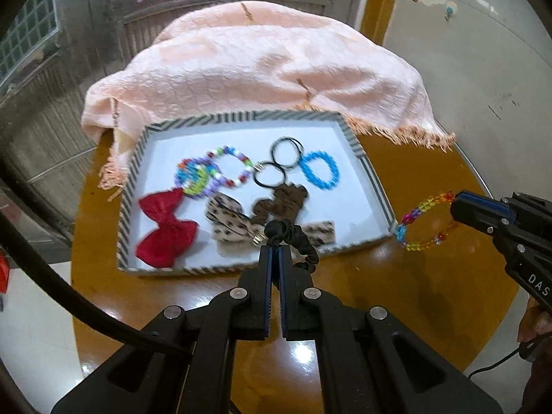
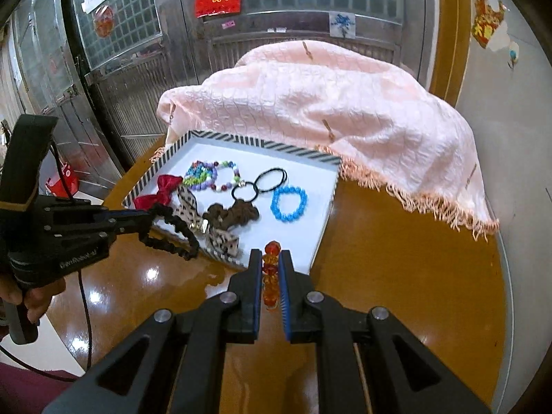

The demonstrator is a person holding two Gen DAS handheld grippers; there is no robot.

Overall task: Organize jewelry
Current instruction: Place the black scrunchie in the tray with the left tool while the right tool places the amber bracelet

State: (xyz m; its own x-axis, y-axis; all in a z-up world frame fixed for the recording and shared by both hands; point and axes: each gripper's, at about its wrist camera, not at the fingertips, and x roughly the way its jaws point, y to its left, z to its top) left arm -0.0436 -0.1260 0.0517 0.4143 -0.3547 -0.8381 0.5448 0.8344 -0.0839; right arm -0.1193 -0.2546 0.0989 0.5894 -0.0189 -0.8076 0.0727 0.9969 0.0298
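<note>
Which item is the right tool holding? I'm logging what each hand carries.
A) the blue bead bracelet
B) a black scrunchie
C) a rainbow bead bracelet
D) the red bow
C: the right tool is closed on a rainbow bead bracelet, which hangs beside the tray, while the blue bracelet and red bow lie inside it.

Right gripper [image 2: 270, 258] pinched on a bracelet [image 2: 270, 277] of orange and red beads, above the brown table [image 2: 396, 258] at the near edge of a striped tray [image 2: 324, 231]. Left gripper [image 2: 146, 219] at left, clamped on a black scrunchie [image 2: 172, 234] hanging beside the tray's near corner. In the tray: red bow [image 2: 158, 191], blue bracelet [image 2: 289, 203], black ties [image 2: 258, 183], brown scrunchie [image 2: 231, 215]; behind, pink cloth [image 2: 345, 103].
</note>
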